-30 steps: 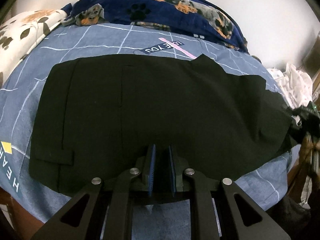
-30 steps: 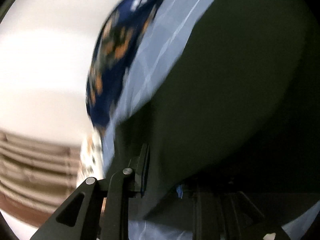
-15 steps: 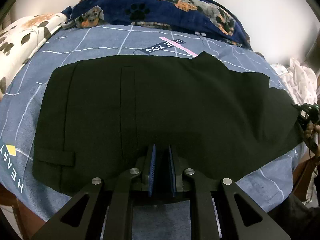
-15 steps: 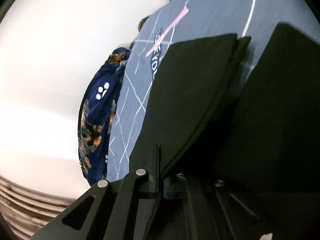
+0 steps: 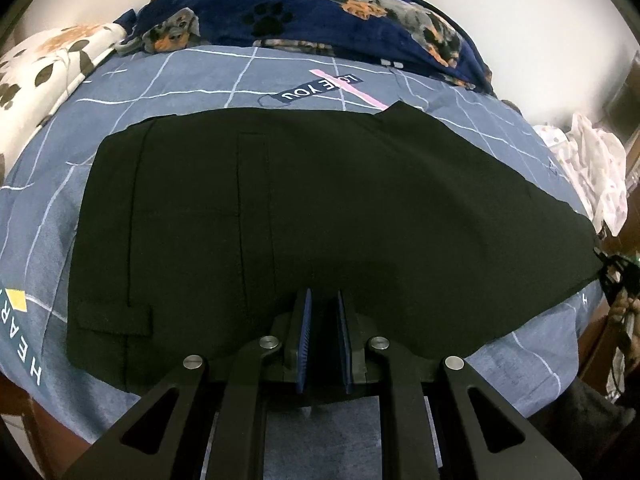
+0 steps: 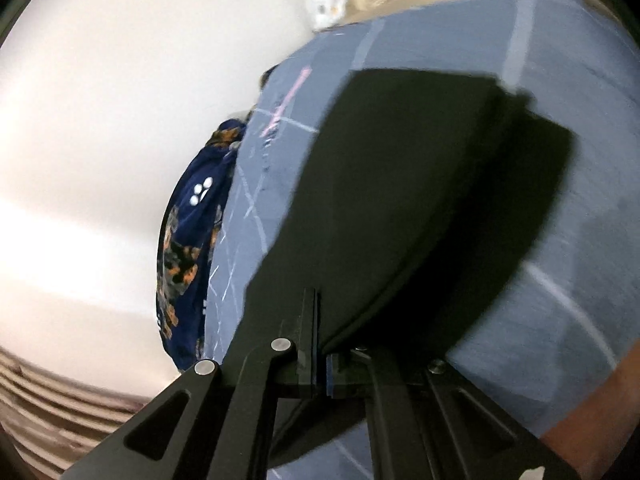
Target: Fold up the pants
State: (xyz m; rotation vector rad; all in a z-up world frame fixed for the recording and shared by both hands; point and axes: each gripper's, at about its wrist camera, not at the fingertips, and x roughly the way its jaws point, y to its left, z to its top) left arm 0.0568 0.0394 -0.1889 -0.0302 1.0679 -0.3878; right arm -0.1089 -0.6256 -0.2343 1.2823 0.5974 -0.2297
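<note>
Black pants (image 5: 320,216) lie spread flat on the blue bed sheet (image 5: 192,76), waistband at the left, legs running right. My left gripper (image 5: 322,316) is shut on the near edge of the pants, black fabric between its blue pads. My right gripper (image 6: 320,320) is shut on the leg end of the pants (image 6: 392,200) and holds it lifted and tilted above the sheet (image 6: 560,280). In the left wrist view the right gripper (image 5: 616,276) shows at the far right edge of the pants.
A navy dog-print blanket (image 5: 320,12) lies along the far side of the bed against the white wall. A white paw-print pillow (image 5: 44,60) is at the far left. White clothing (image 5: 592,168) is heaped at the right. The bed's near edge runs under my left gripper.
The right gripper has swung round with the leg end, which now lies lower and flatter toward the sheet. The left gripper has kept its hold and barely moved.
</note>
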